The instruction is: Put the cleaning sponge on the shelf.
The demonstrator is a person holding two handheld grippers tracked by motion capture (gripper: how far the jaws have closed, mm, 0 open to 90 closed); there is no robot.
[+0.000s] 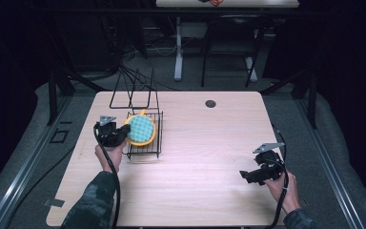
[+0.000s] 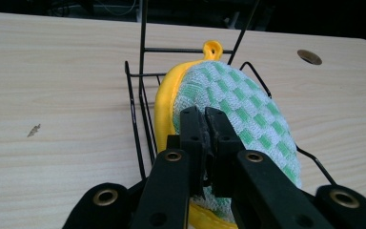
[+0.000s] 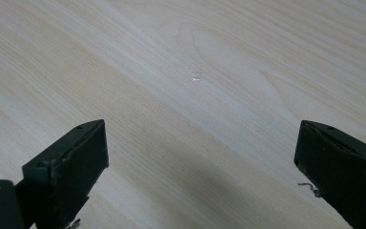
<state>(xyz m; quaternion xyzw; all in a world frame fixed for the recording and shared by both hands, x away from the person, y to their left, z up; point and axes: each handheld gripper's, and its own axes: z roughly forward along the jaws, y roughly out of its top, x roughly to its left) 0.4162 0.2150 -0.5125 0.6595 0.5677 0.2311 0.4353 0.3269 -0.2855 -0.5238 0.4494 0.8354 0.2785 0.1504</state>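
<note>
Looking down from the high view, what did you see?

— I saw a wooden table [image 1: 195,157] with a black wire rack [image 1: 145,136] near its left side. A round potholder [image 1: 140,129] stood in the rack on its edge. It was yellow at the rim and had green and white checks. The left gripper [image 1: 124,130] was right at it.

— Did the left gripper view show more?

— Yes. Up close, the left gripper [image 2: 205,121] had its jaws pinched tight on the checked cloth of the potholder [image 2: 238,100]. I also saw a small yellow loop [image 2: 213,47] at the top of the potholder, and the thin wires of the rack [image 2: 140,109] around it.

— And the other hand?

— From the high view, the right gripper [image 1: 248,176] was far off, near the table's right edge. In the right gripper view its jaws stood wide apart with nothing between them, above the bare wood [image 3: 195,76].
</note>
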